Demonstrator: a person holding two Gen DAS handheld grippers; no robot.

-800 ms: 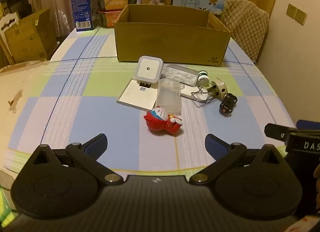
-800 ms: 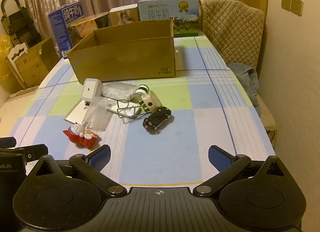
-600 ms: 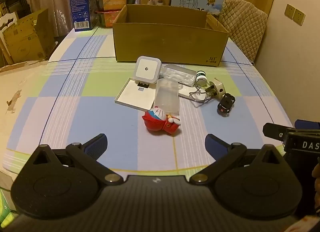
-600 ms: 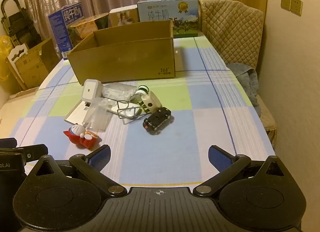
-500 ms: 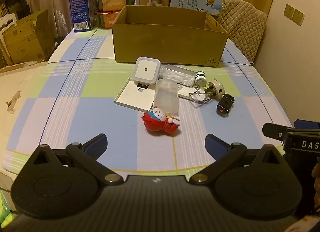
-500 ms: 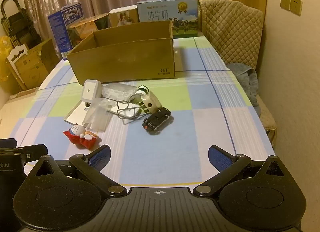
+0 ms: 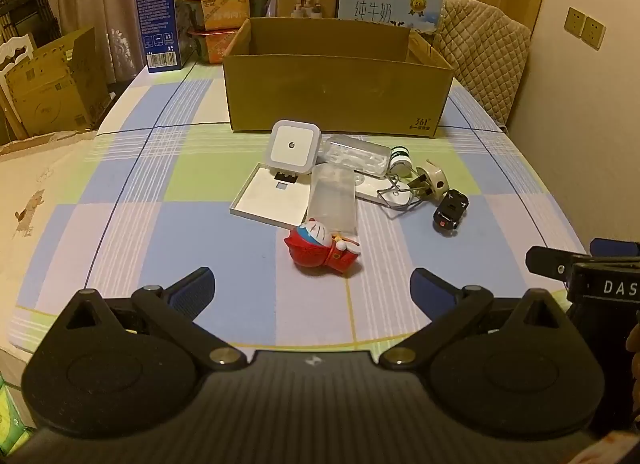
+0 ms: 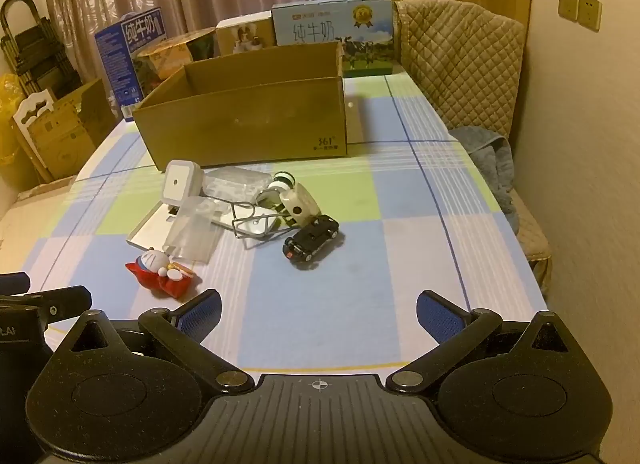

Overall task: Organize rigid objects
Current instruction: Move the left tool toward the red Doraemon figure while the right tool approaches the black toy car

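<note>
A table (image 7: 120, 200) under a checked cloth of blue, green and lilac squares carries everything. At its far end sits an open cardboard box (image 7: 338, 98), with milk cartons (image 8: 332, 30) and other packages lined up behind it. A quilted chair (image 8: 460, 64) stands at the table's right edge.

Just in front of the box lies a loose cluster of small rigid objects, none inside the box. A flat white tray (image 7: 272, 200) lies leftmost, with a square white night light (image 7: 295, 146) leaning on its far edge. A clear plastic case (image 7: 334, 204) overlaps the tray's right side, and a second clear case (image 7: 358, 154) lies behind it. A red-and-blue Doraemon figure (image 7: 320, 246) lies on its side, touching the near end of the first case. To the right sit a wire clip (image 8: 256, 220), a cream plug adapter (image 8: 298, 202) and a black toy car (image 8: 314, 238).

The left gripper (image 7: 312, 284) and right gripper (image 8: 319, 314) both hover at the near table edge, well apart from the cluster, jaws spread wide with nothing between them.
</note>
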